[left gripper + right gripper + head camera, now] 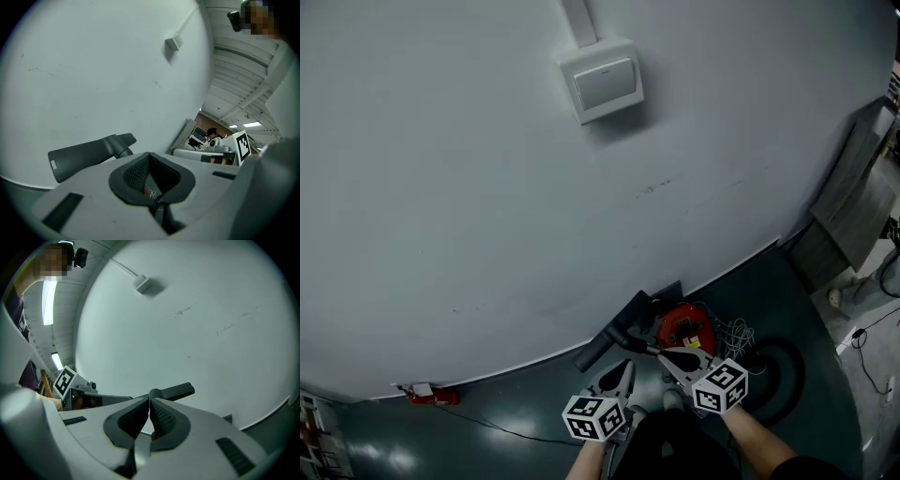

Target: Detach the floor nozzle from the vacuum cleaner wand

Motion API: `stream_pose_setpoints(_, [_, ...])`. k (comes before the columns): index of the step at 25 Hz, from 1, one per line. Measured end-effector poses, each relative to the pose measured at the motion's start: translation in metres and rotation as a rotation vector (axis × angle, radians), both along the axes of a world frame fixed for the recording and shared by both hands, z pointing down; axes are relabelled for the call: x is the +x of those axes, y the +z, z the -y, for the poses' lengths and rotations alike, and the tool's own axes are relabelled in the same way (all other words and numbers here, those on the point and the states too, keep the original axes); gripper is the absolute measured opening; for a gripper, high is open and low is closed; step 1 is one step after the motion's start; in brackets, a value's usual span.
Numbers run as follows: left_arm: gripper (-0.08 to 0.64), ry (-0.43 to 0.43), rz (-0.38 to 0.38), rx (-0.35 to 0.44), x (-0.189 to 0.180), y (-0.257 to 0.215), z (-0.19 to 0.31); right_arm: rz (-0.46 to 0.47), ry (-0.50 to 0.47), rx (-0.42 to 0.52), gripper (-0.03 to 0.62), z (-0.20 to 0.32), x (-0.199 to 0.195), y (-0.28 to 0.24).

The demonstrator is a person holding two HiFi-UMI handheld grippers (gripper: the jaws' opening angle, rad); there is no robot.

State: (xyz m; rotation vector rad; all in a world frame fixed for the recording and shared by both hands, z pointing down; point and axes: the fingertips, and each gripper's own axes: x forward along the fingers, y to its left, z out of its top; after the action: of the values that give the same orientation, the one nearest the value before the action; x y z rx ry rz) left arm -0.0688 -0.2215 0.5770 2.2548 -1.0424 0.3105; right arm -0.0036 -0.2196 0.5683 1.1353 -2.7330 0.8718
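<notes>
Floor nozzle [89, 155]: dark grey, with a flat wide end and a round neck; beyond the tips of the left claw, up and to the left of them, not touching.
Left claw [150, 157]: pads pressed together, nothing pinched between them.
Right claw [149, 401]: pads pressed together too, nothing pinched; a dark bar showing just past the tips.
Claws to each other: side by side, near, not touching, both pointing toward the wall.
Red vacuum body [686, 328]: low on the floor, just ahead of the right claw.
White cable [734, 333]: loose bundle, to the right of the right claw tips.
Wall [487, 206]: pale grey, ahead of both claws.
Switch box [602, 82]: on the wall, well above both claws.
Joint of nozzle and wand: cannot tell.
</notes>
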Motion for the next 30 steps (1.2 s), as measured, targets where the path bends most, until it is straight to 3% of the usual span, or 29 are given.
stream_pose_setpoints(12, [0.009,-0.123,-0.069,-0.094,-0.008,0.039,0.017,-0.135,-0.045,0.010,0.027,0.012,-0.009,0.055])
stream_pose_setpoints(15, [0.066,-0.136,-0.080,-0.109,-0.004,0.050,0.021,-0.181,-0.093,0.025,0.110,0.015,-0.012,0.072])
stream_pose_setpoints(21, [0.190,-0.154,-0.104,-0.153,-0.002,0.069,0.032,-0.280,-0.180,0.107,0.179,0.021,-0.024,0.097])
stream_pose_setpoints(30, [0.219,-0.140,-0.115,-0.178,0.007,0.085,0.043,-0.375,-0.246,0.126,0.196,0.027,-0.039,0.133])
